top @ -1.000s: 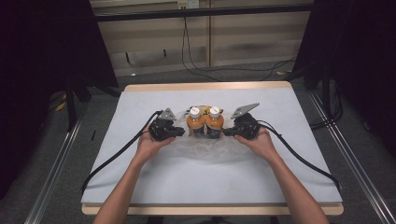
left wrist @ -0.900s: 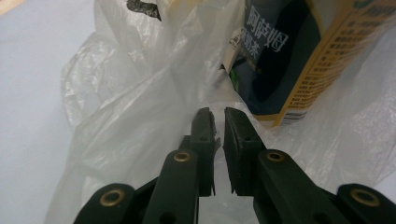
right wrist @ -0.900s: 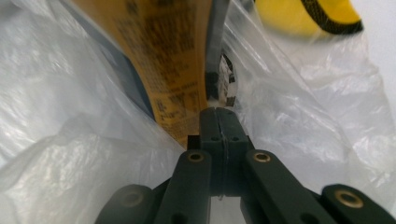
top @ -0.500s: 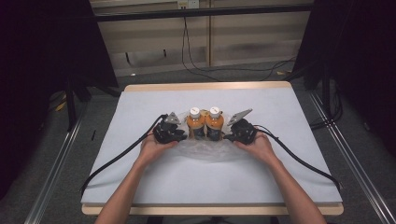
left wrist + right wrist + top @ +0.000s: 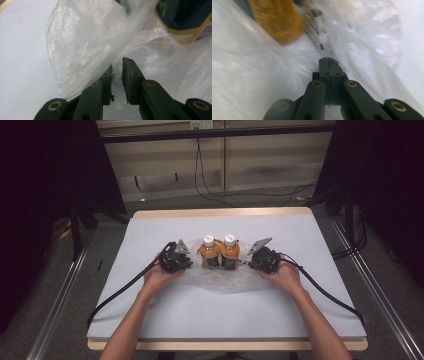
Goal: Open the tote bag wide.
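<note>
Two bottles of orange drink with white caps [image 5: 210,254] [image 5: 229,253] stand side by side mid-table in a clear plastic bag [image 5: 220,281]. My left gripper [image 5: 189,262] is at the bag's left side. In the left gripper view its jaws [image 5: 117,63] have just been closing and still show a narrow gap. Bag film [image 5: 87,37] drapes over the left jaw without being pinched, and a bottle's dark label [image 5: 185,20] is at the upper right. My right gripper [image 5: 251,261] is at the bag's right side. Its jaws [image 5: 327,59] are shut on the bag film, near an orange bottle [image 5: 277,20].
The white tabletop [image 5: 150,315] has a wooden rim. A black cable [image 5: 120,292] trails from the left gripper and another [image 5: 330,295] from the right. Metal rails run along both sides of the table, and dark curtains hang beyond.
Both hands have stayed at the bag's sides with only slight shifts. The bottles stand where they were.
</note>
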{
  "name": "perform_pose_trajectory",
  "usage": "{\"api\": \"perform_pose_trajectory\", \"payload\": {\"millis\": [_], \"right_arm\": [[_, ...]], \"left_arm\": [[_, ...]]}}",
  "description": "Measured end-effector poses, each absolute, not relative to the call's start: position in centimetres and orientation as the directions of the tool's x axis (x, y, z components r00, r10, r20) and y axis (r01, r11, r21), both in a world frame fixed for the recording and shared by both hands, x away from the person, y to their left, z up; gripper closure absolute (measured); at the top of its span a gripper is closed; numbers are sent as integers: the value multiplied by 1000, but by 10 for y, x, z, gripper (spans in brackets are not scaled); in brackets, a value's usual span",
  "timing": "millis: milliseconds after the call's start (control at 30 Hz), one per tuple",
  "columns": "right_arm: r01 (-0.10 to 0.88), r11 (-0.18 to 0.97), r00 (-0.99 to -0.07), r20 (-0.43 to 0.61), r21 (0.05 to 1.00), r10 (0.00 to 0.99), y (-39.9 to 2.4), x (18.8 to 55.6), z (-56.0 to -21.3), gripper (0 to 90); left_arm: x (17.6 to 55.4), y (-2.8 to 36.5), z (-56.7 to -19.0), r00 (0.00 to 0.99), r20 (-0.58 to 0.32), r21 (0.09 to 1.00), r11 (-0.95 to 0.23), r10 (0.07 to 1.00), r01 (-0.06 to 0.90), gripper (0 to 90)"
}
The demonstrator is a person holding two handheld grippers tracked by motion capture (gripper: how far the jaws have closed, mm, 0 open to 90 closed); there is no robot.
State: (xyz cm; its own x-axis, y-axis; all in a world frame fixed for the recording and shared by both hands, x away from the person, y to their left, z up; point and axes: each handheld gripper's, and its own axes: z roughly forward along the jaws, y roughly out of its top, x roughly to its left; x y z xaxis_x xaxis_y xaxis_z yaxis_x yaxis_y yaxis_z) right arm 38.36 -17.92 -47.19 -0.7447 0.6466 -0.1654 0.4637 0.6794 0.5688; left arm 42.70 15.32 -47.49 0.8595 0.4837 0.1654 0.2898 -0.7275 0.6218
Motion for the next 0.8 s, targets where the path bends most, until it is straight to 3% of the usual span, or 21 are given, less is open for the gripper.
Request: {"api": "perform_pose_trajectory", "payload": {"millis": [133, 433, 667, 800], "right_arm": [[486, 656, -730, -144, 577, 668, -190, 387, -472, 900], [477, 694, -696, -251, 540, 673, -197, 387, -472, 900], [488, 617, -729, -99, 618, 677, -199, 385, -465, 900], [458, 612, -755, -81, 644, 651, -194, 384, -460, 900]], "left_arm": [[429, 161, -475, 855, 145, 629, -713, 498, 308, 818], [429, 169, -473, 854, 159, 603, -734, 495, 314, 872], [429, 169, -473, 856, 150, 602, -732, 495, 318, 891], [428, 169, -472, 862, 138, 602, -733, 488, 318, 877]]}}
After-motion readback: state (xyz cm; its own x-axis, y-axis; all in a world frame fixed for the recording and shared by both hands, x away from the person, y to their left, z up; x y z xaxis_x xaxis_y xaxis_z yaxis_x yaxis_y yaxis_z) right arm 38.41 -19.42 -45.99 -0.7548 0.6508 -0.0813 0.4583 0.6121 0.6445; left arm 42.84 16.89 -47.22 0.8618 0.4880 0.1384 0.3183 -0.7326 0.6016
